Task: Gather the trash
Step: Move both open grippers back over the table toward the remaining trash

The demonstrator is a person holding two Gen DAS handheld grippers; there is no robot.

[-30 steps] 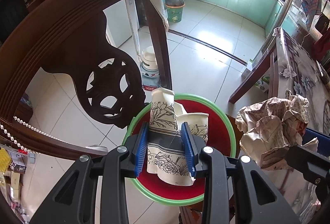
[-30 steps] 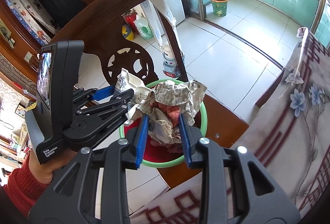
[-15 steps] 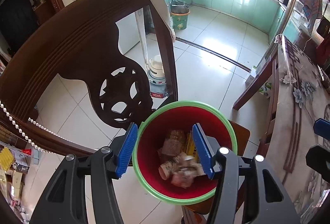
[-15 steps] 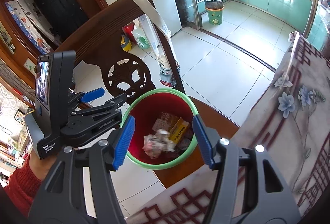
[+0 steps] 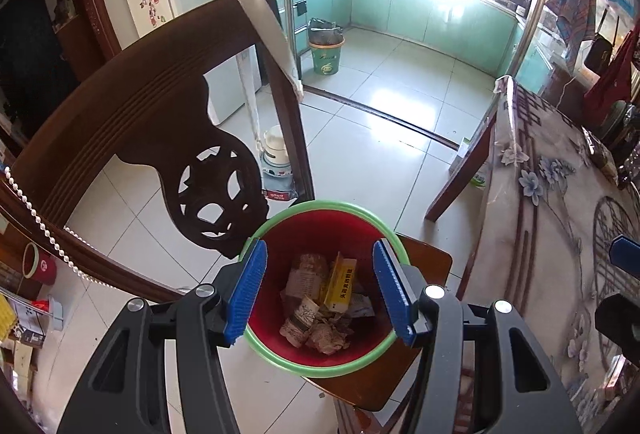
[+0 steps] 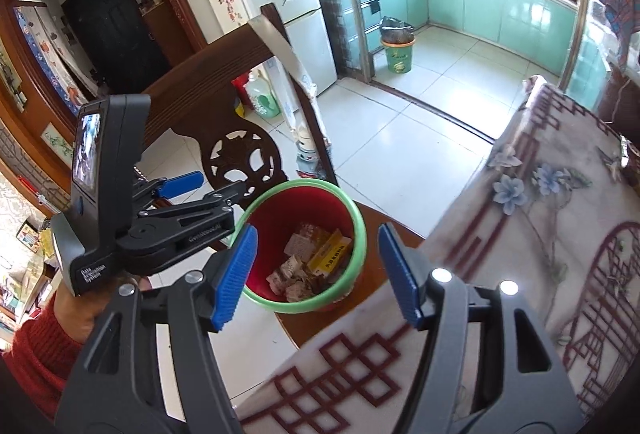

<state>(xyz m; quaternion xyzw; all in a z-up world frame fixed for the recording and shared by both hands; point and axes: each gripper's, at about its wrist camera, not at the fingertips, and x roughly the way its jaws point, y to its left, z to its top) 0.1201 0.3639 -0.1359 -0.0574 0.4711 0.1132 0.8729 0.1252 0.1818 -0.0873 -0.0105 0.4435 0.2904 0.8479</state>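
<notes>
1. Hovering above the bin (image 5: pixel 280 230), we had both tools over its mouth: the left gripper (image 5: pixel 320 290) looked almost straight down into it, and the right gripper (image 6: pixel 316 270) looked in from the table (image 6: pixel 560 234) side.
2. Our left jaws stood about half open with nothing between the blue pads; they had just been opening.
3. Our right jaws stood likewise about half open and empty, and they too had just been opening.
4. The trash (image 5: pixel 320 314) lay at the bottom of the bin: crumpled paper, a flattened cup and a yellow box (image 5: pixel 340 286), all well below the green rim.
5. The bin itself stood on the chair (image 5: pixel 424 258) seat, just beside the table edge.
6. We judged the step in hand to be the release, with the drop into the bin done.
7. Next, we reckoned, we needed to lift clear of the bin, turn towards the table and look for more litter; none showed on the cloth nearest the bin.
</notes>
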